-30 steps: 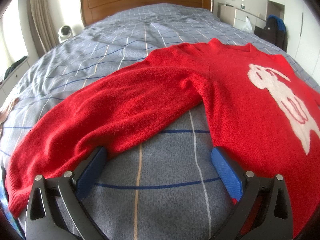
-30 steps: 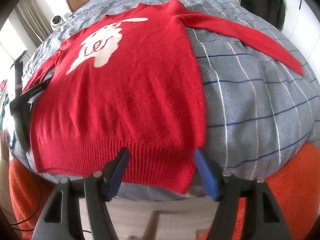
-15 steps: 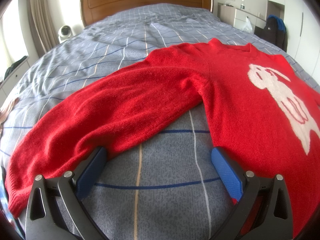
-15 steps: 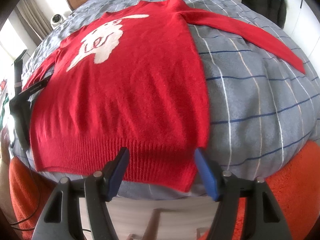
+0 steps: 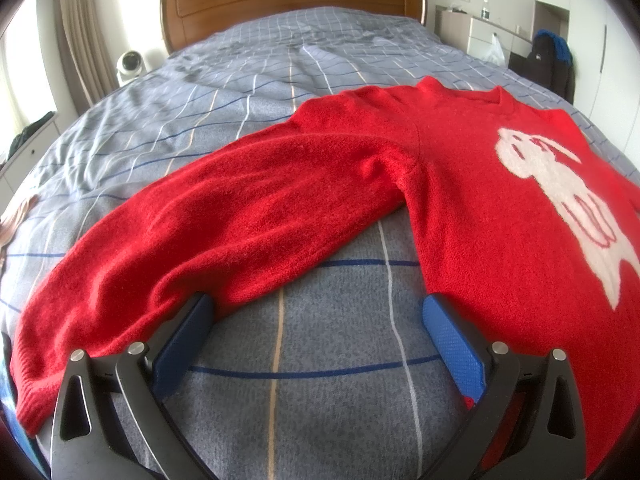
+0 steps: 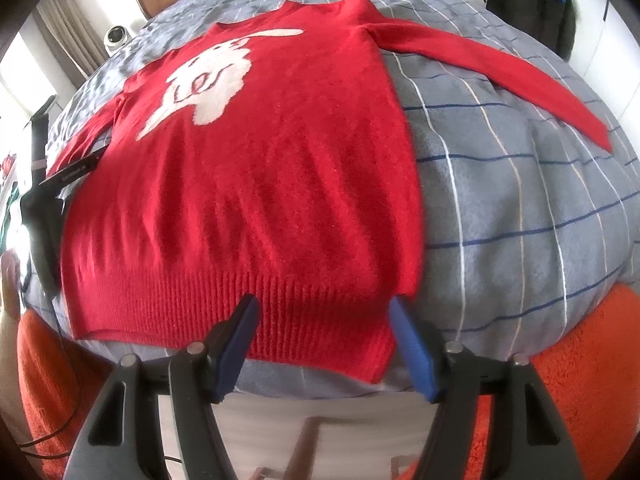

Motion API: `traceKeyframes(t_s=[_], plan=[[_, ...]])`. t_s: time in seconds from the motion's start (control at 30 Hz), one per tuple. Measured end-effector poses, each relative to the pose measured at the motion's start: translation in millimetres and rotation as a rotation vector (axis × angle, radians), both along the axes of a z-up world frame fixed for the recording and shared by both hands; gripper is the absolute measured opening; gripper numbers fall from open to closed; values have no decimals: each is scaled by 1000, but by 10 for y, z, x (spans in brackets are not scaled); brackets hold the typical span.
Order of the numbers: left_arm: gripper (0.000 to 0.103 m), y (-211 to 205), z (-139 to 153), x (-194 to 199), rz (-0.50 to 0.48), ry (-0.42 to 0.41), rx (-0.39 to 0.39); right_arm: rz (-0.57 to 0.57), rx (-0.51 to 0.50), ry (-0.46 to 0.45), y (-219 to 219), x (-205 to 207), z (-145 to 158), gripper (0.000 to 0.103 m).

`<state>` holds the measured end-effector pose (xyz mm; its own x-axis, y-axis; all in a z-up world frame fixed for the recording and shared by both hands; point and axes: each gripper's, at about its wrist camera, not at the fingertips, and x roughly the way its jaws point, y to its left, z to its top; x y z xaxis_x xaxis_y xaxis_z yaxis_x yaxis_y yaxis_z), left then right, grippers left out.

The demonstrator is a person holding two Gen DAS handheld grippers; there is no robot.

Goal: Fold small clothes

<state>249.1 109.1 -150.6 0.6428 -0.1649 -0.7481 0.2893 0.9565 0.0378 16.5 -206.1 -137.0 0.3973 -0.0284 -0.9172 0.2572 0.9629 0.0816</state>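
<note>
Right wrist view: bed [image 6: 520, 184] carries red sweater [image 6: 260, 200] flat, hem at foot edge; orange rug [image 6: 580, 360] below. Right gripper [image 6: 322, 316] wide open, straddling hem corner, empty. Left view only: headboard [image 5: 292, 4], fan [image 5: 130, 63]; left gripper [image 5: 316, 320] open, empty, between sleeve [image 5: 224, 232] and body.

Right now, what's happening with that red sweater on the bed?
A person holding a two-finger gripper in each hand is about to fold a red sweater with a white animal design, spread flat on a grey checked bedspread. The left gripper is open over the bedspread between the sleeve and the body. The right gripper is open at the ribbed hem. Neither has gripped anything yet; no fold is made.
</note>
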Motion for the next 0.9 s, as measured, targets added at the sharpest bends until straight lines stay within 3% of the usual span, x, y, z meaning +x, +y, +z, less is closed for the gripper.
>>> traceKeyframes(t_s=[0.9], plan=[[103, 1, 0, -2, 0, 0, 0, -12, 7, 0, -37, -5, -12, 67]])
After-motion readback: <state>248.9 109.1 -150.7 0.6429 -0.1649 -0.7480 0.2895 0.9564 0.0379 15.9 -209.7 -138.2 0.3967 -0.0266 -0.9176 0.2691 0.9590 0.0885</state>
